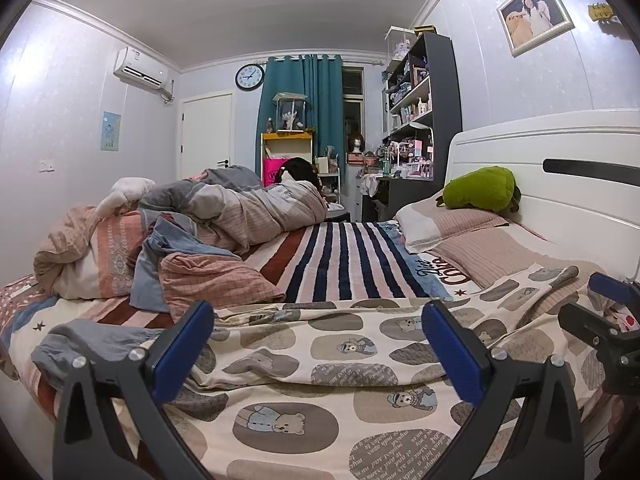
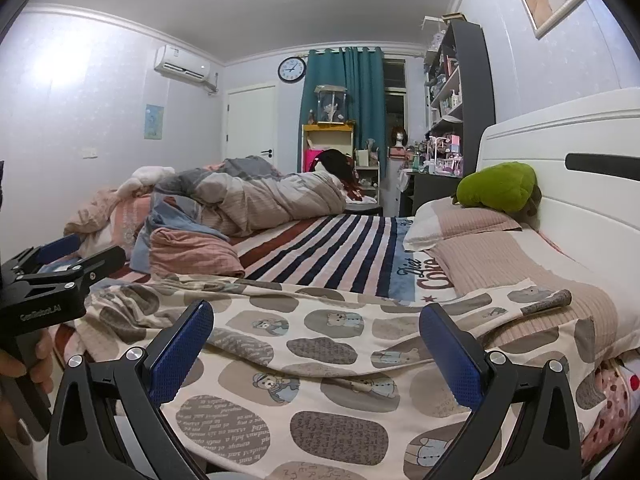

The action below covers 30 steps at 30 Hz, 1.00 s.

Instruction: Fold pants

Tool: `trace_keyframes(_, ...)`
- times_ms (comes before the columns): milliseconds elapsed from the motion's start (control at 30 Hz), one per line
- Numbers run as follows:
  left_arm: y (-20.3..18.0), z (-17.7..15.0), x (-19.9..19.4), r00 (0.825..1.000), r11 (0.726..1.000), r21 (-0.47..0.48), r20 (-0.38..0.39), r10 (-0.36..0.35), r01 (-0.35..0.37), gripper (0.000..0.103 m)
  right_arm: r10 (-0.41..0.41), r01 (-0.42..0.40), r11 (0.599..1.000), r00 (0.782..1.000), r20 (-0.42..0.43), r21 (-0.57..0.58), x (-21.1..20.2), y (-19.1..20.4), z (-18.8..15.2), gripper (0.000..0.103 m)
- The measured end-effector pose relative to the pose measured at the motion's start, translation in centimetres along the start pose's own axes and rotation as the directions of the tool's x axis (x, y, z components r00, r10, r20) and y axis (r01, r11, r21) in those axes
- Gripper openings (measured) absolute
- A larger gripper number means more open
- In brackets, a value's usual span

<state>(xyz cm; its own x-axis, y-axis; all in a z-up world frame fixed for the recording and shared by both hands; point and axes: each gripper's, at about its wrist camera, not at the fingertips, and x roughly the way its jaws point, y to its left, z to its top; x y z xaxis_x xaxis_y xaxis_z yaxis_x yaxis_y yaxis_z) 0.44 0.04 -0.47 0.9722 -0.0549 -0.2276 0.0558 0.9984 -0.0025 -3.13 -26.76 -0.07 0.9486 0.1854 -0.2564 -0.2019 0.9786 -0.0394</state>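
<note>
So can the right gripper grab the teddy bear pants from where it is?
Probably yes. The right gripper is open, hanging just above the teddy bear pants spread on the bed, with nothing between them.

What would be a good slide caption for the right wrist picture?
Open right gripper poised over bear-print pants spread on the bed, left gripper alongside.

Pants cut off by bottom edge in both views; waistband and full outline impossible to make out. Right gripper clipped by right edge in left wrist view, fingertips mostly out of frame. Left gripper clipped by left edge in right wrist view. Shelf contents too small to identify. Clock numerals unreadable.
</note>
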Motion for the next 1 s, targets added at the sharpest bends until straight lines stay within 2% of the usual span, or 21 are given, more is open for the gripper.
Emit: trace_keyframes(1000,0.1,0.3,-0.4,1.000,1.000,-0.008,0.002,0.007,-0.007,0.102,0.024,-0.024,1.000,1.000,-0.006,0.000,-0.5,1.1,0.3,0.102)
